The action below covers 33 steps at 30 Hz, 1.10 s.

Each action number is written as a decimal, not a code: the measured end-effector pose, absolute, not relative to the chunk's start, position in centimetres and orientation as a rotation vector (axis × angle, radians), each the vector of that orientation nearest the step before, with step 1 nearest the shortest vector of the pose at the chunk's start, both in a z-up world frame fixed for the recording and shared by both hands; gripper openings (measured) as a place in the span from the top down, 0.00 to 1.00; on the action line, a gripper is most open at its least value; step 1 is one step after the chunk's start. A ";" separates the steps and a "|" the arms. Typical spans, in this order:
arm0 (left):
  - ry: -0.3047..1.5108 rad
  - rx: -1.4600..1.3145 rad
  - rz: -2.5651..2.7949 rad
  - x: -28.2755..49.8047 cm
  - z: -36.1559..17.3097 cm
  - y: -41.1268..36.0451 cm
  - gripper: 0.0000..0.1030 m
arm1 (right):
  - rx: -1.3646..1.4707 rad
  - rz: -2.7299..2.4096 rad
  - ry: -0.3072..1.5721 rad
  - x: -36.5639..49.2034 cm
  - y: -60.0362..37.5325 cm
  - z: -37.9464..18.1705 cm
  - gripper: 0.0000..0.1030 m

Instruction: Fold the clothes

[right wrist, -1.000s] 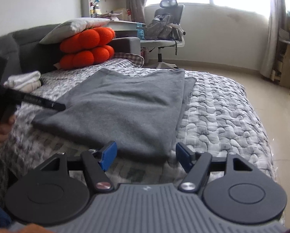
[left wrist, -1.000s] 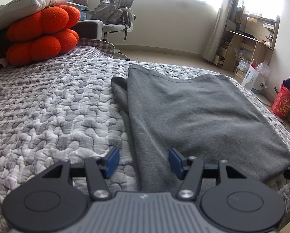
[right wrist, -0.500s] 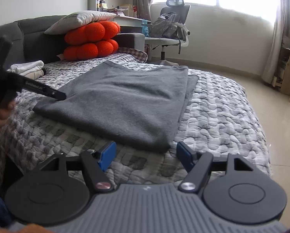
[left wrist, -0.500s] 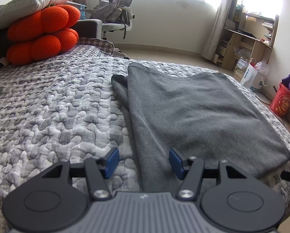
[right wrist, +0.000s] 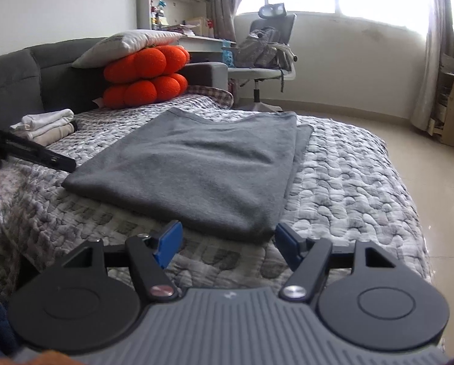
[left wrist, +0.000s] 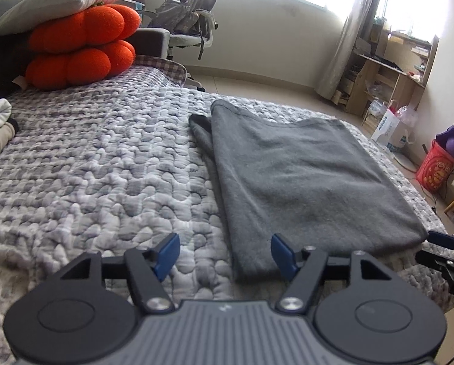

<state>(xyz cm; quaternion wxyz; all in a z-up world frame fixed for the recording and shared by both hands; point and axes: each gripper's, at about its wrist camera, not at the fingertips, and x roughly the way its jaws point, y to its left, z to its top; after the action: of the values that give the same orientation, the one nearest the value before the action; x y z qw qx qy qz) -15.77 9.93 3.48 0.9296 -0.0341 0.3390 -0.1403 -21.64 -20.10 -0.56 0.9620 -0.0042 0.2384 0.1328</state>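
A grey garment (left wrist: 297, 179) lies folded flat on the quilted bed (left wrist: 90, 167); it also shows in the right wrist view (right wrist: 208, 167). My left gripper (left wrist: 224, 254) is open and empty, just short of the garment's near left corner. My right gripper (right wrist: 227, 245) is open and empty, just short of the garment's near right corner. The right gripper's fingers (left wrist: 440, 240) show at the right edge of the left wrist view. The left gripper's finger (right wrist: 38, 153) shows at the left of the right wrist view.
Orange cushions (right wrist: 144, 76) and a white pillow (right wrist: 126, 44) sit at the head of the bed. Folded pale clothes (right wrist: 44, 126) lie near them. An office chair (right wrist: 266, 57), shelves (left wrist: 388, 73) and a red bin (left wrist: 437, 170) stand on the floor beyond.
Both grippers have drawn back toward the near edge of the bed and away from the garment. The garment lies as before. Both stay open.
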 end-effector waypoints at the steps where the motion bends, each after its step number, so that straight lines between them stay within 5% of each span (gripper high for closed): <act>1: 0.686 -0.064 -0.284 -16.0 3.5 10.1 0.34 | -0.008 0.266 0.480 -21.7 -20.2 -0.5 0.33; 5: 0.672 -0.056 -0.268 -16.9 3.3 11.3 0.34 | -0.044 0.269 0.462 -22.2 -20.1 -0.5 0.34; 9: 0.687 -0.066 -0.252 -17.3 2.8 12.5 0.34 | 0.012 0.309 0.483 -22.3 -20.4 -0.5 0.50; 33: 0.658 0.007 -0.319 -17.6 3.2 9.9 0.31 | 0.287 0.384 0.545 -19.9 -20.3 -0.8 0.43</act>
<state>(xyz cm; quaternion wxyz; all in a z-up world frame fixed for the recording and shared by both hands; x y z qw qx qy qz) -17.64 9.94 3.24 0.9339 0.0037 0.3218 -0.1560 -19.92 -20.27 -0.79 0.9349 0.1404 0.2666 0.1877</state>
